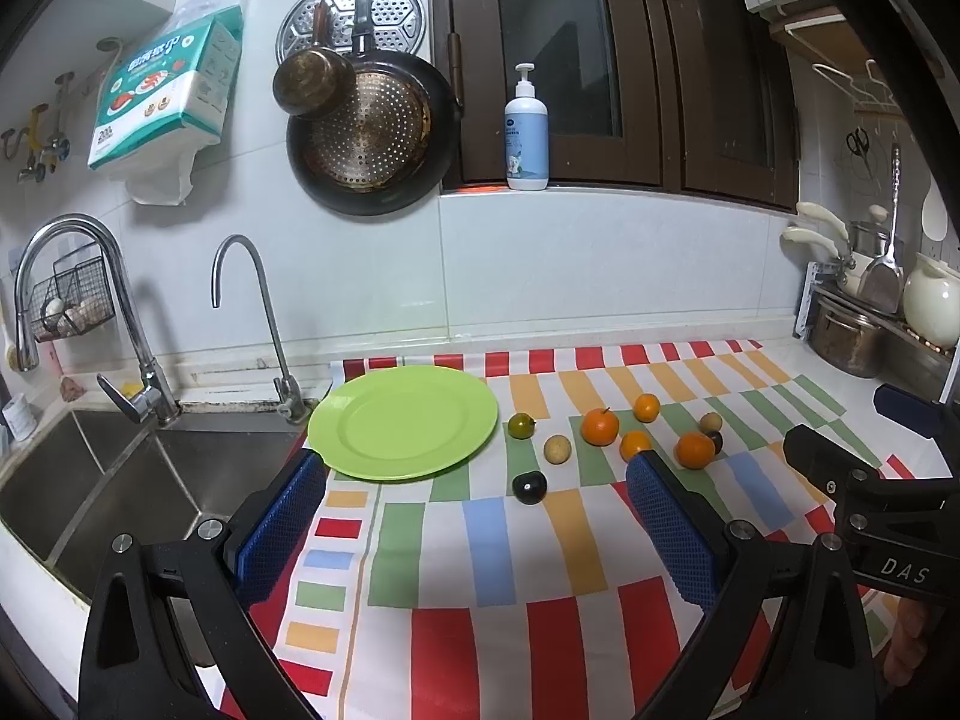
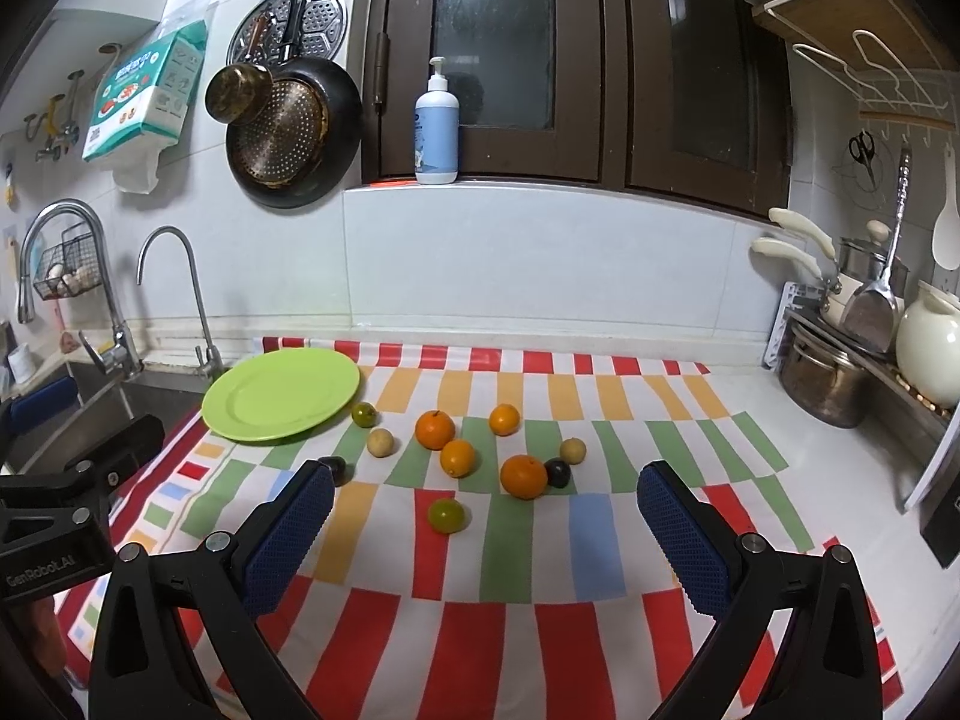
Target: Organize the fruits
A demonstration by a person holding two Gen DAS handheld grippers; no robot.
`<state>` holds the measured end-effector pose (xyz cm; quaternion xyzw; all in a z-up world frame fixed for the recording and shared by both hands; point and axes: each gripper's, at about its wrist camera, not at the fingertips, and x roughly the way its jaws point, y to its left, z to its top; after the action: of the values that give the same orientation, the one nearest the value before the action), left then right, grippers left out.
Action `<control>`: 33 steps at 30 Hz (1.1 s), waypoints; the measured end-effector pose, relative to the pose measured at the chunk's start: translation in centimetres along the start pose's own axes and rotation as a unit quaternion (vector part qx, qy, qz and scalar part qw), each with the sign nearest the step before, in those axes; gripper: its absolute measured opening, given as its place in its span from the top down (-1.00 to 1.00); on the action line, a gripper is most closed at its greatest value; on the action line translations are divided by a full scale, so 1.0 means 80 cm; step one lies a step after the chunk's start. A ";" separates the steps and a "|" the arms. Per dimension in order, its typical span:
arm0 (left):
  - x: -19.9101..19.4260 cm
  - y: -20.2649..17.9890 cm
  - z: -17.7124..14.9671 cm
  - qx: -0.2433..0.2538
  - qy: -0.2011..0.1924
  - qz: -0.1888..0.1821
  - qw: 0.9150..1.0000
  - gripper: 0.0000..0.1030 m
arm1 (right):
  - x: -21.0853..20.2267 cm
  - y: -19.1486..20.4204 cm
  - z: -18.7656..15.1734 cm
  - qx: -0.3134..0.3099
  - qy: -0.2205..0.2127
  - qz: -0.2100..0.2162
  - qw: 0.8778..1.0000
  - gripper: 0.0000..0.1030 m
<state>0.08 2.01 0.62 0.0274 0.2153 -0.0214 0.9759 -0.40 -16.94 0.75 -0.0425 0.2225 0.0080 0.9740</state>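
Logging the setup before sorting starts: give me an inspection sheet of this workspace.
Surface: striped cloth covers the counter.
Job's things: green plate empty at the cloth's left; oranges, small green, tan and dark fruits loose on the cloth.
Clutter: nothing seen.
Grippers: left tongs and right tongs open, holding nothing.
Cables: nothing seen.
Surroundings: sink left, hanging pans, soap bottle, pot rack right.
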 end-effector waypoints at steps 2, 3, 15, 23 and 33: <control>0.002 0.000 0.001 0.001 0.000 0.000 1.000 -0.98 | 0.000 0.000 -0.001 0.000 0.001 0.001 1.000 -0.99; 0.004 0.000 0.001 0.001 0.001 0.000 1.000 -0.98 | 0.004 0.001 0.001 -0.001 0.002 0.001 1.000 -0.99; 0.035 0.000 0.004 0.023 0.007 -0.004 1.000 -0.98 | 0.038 0.008 0.002 -0.006 0.022 0.012 1.000 -0.99; 0.081 -0.006 0.006 0.055 0.027 -0.037 0.997 -0.61 | 0.078 0.018 -0.001 -0.016 0.051 0.034 0.998 -0.99; 0.149 -0.019 -0.012 0.081 0.091 -0.074 0.990 -0.32 | 0.145 0.016 -0.018 -0.005 0.115 0.054 0.992 -0.73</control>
<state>10.40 0.20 -5.32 0.0920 0.3025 -0.1083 0.9425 9.36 -15.84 -5.64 -0.0357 0.3347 0.0570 0.9399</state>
